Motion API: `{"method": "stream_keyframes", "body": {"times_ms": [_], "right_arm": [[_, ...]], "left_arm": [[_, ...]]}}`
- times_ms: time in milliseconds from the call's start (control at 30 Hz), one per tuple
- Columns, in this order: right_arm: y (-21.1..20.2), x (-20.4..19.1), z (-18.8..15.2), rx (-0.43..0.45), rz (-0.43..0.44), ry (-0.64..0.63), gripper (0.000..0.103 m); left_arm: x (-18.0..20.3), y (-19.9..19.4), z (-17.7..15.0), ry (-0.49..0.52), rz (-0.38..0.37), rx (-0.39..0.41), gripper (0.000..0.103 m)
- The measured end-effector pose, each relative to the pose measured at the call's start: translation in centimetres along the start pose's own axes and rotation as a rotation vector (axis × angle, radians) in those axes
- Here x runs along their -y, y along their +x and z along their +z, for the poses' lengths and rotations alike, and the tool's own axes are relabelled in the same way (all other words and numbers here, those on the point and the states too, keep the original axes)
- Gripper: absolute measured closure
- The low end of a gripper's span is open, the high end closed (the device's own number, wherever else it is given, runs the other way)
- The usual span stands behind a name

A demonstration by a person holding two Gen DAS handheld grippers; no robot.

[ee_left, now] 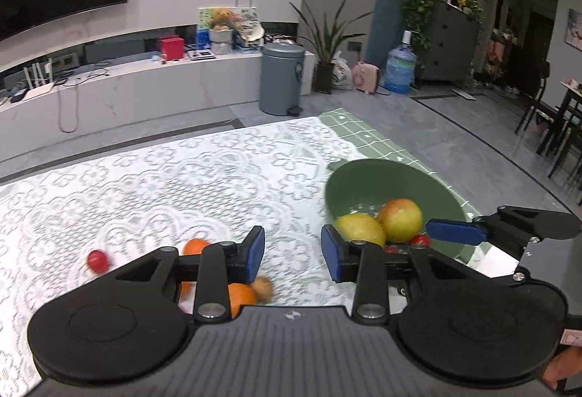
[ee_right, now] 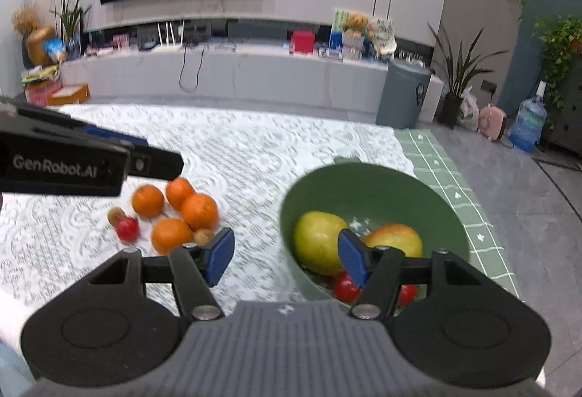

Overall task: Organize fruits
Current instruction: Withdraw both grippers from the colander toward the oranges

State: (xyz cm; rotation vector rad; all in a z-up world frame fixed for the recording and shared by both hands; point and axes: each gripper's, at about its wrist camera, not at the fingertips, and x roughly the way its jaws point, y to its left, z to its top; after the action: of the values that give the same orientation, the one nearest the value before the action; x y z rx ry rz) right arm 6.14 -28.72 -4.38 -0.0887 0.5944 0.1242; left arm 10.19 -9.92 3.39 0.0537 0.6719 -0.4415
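Observation:
A green bowl (ee_right: 363, 186) on the lace-covered table holds a yellow fruit (ee_right: 316, 240), a yellow-red apple (ee_right: 396, 237) and small red fruits (ee_right: 343, 288). Left of it lie several oranges (ee_right: 198, 211), two small brown fruits (ee_right: 116, 215) and a red fruit (ee_right: 127, 227). My right gripper (ee_right: 285, 251) is open and empty, its right finger over the bowl's near rim. My left gripper (ee_left: 293, 251) is open and empty above the cloth, between the oranges (ee_left: 194, 246) and the bowl (ee_left: 382, 186). One right-gripper finger (ee_left: 456, 231) reaches over the bowl.
White lace cloth (ee_left: 163, 186) covers most of the table, with green checked cloth (ee_right: 454, 186) under the bowl's right side. The table's far edge faces a grey bin (ee_left: 282, 80), a potted plant (ee_left: 325, 44) and a low TV console (ee_right: 254, 69).

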Motion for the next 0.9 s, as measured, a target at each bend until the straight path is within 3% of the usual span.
{"method": "stream_keyframes", "body": {"times_ms": [267,733,900], "right_arm": [[0.2,-3.6,-1.6,0.034,0.037,0.07,0.04],[2.1,-6.8,-4.7,-0.042,0.048,0.041,0.03],[2.7,-7.2,-4.8,-0.036,0.065,0.023,0.03]], "left_arm": [[-2.7,-1.3,-2.6,-0.052,0.066,0.005,0.058],[-5.8,-1.4,-7.9,-0.097,0.174,0.008,0.054],[-7.0,-1.4,-8.3,-0.139,0.205,0.038,0.038]]}}
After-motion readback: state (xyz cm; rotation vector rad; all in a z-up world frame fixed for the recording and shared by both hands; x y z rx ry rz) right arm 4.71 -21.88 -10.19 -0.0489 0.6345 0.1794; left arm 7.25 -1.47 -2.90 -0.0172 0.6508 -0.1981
